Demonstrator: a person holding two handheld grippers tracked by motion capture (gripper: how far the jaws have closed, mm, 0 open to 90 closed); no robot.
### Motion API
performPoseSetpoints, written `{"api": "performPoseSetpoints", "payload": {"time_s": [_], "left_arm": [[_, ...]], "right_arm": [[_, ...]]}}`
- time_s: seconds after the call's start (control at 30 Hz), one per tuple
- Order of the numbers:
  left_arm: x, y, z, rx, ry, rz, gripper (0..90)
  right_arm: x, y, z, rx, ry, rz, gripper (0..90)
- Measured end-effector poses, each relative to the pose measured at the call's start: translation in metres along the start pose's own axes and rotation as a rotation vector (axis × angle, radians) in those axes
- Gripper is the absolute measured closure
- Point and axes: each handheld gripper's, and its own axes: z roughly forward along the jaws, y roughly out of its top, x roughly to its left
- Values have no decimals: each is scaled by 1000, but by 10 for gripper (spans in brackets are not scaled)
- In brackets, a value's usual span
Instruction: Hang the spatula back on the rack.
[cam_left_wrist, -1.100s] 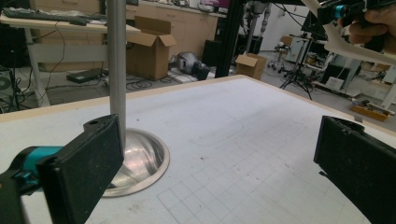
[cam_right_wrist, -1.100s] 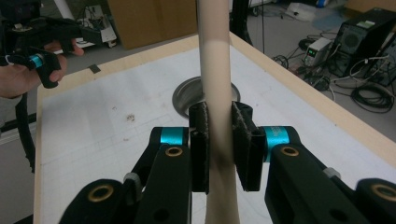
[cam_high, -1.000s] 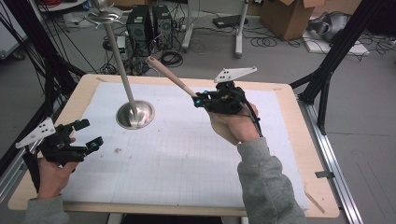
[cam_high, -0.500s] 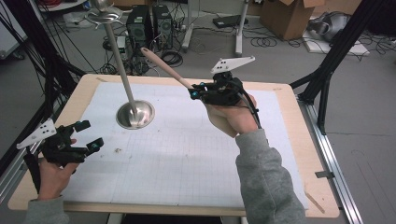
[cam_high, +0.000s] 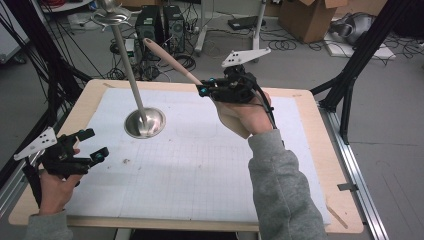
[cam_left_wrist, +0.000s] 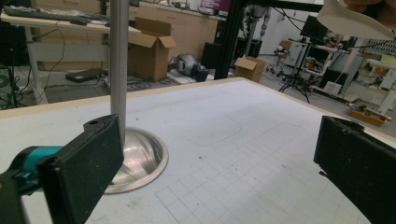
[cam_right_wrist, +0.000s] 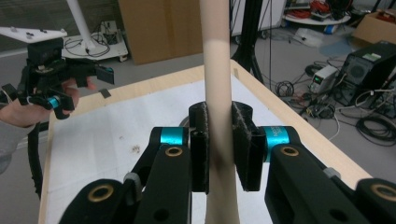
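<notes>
Up in the air, the right gripper squeezes a long, smooth, pale wooden stick that slants up toward the shiny metal stand. Low at the table's edge, the left gripper waits, spread wide, holding nothing.

The spoon handle I hold looks like pale wood, smooth and matt. My right gripper is black matt plastic with glossy teal metal collars, and its pads are rough, grainy black rubber. My left gripper has the same dull black pads, dusty in places. The stand is polished metal: a brushed pole on a shiny domed base. The table has a light wooden rim under matt white gridded paper.
</notes>
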Motion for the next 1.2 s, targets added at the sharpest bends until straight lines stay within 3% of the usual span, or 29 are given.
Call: {"api": "performPoseSetpoints", "payload": {"time_s": [0.47,1.2], "left_arm": [[0,-1,-3,-3,4,-6,19],[1,-1,-11,-14,15,-9,19]], "right_arm": [[2,22,4,-45,18,2,787],[-1,28,16,-42,21,10,787]]}}
